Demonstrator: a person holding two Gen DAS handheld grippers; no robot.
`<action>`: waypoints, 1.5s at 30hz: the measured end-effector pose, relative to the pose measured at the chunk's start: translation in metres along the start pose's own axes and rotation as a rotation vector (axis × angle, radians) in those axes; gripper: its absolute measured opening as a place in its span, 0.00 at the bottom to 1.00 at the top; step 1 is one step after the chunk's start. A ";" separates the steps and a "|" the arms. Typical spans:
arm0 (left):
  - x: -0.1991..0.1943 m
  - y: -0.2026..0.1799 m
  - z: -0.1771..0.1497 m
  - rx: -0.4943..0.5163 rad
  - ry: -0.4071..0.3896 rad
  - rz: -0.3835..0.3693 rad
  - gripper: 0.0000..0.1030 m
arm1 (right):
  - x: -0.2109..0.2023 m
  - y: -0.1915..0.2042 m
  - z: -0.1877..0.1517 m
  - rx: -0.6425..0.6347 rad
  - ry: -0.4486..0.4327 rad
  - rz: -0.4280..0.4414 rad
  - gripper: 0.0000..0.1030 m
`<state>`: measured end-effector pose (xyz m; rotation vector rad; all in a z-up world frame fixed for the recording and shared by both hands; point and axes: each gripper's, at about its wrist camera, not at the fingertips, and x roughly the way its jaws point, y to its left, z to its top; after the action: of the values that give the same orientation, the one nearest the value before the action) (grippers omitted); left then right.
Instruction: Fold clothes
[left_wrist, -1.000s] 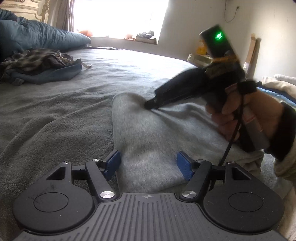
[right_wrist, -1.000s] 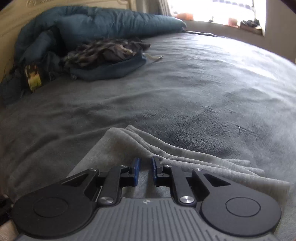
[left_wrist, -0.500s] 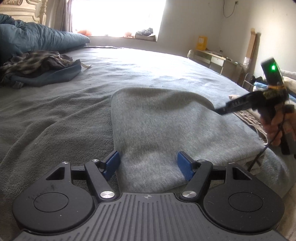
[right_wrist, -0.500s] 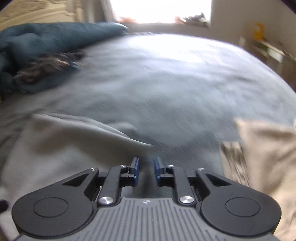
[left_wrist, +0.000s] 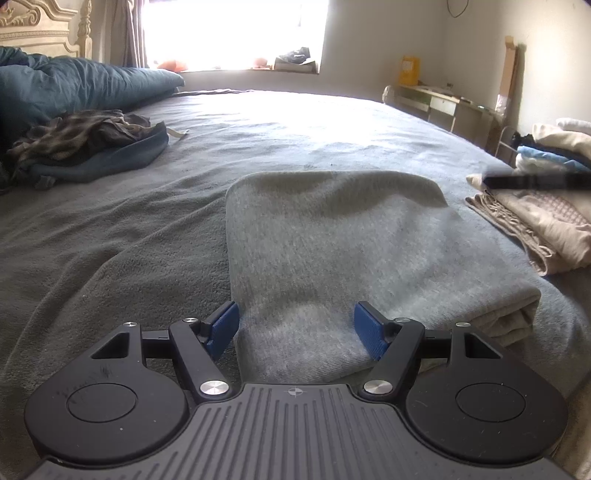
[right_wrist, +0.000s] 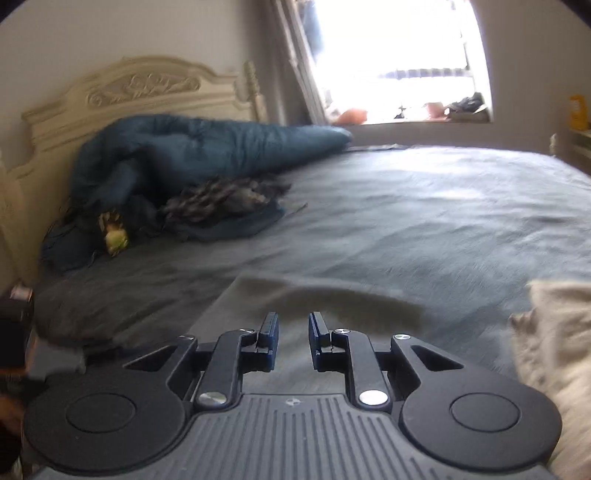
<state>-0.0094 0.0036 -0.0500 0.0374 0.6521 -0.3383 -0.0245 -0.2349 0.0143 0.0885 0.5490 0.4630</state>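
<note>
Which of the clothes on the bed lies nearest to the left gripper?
The folded grey garment, directly ahead of the left gripper; the beige pile and dark heap lie farther off.

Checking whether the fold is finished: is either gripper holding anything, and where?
Nothing is held. The left gripper stands open over the folded grey garment; the right gripper is empty.

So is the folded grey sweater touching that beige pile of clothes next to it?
Apart. In the left wrist view, a strip of bedspread shows between the grey sweater and the beige pile.
</note>
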 end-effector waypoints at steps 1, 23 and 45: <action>0.000 -0.001 0.000 0.002 0.002 0.005 0.68 | 0.009 0.000 -0.011 0.003 0.041 -0.013 0.19; 0.007 -0.064 0.021 0.205 0.083 0.185 0.67 | -0.010 0.019 -0.042 -0.016 -0.004 -0.080 0.20; 0.010 -0.075 0.024 0.231 0.114 0.236 0.68 | -0.005 0.014 -0.041 -0.031 0.032 -0.131 0.21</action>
<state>-0.0121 -0.0731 -0.0319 0.3537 0.7112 -0.1825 -0.0555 -0.2261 -0.0150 0.0150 0.5752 0.3454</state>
